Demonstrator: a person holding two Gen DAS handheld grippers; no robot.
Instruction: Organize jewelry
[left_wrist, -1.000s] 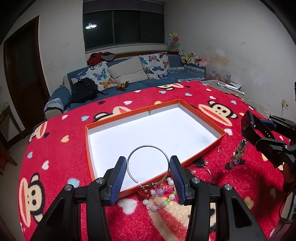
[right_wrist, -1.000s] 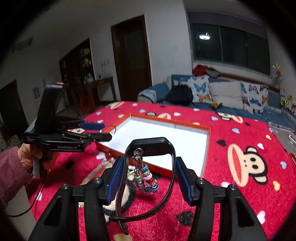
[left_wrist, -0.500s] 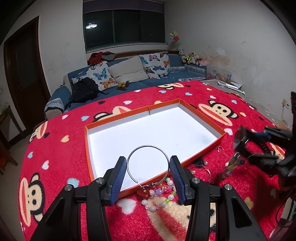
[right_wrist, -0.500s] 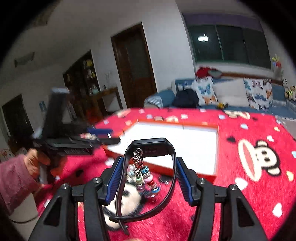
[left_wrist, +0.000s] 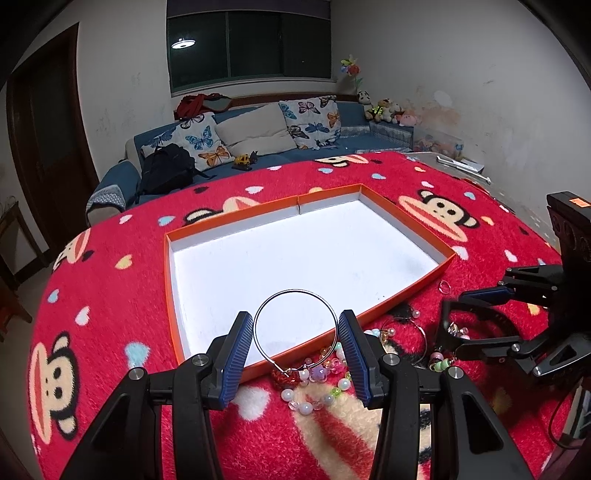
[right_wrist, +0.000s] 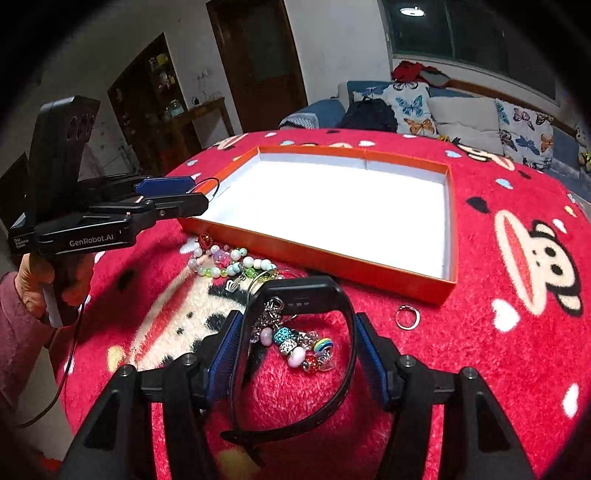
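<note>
The left gripper (left_wrist: 295, 345) jaws clamp a thin wire hoop (left_wrist: 295, 326); the right gripper (right_wrist: 297, 352) jaws, just opening, loosely flank a smooth black band (right_wrist: 306, 295) with glossy bead charms (right_wrist: 295, 343) on the fuzzy tabletop (right_wrist: 498, 369).

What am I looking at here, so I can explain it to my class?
No robot: a person holds a two-finger gripper in each hand, with a camera on each looking along its fingers. One picture is from the left gripper, the other from the right. On the red monkey-print cloth lie an orange-rimmed white cardboard tray, a pastel bead bracelet and a small silver ring. The left gripper pinches a thin silver wire hoop. The jaws of the right gripper have just been opening around a black rubber wristband with bead charms, resting on the cloth.
</note>
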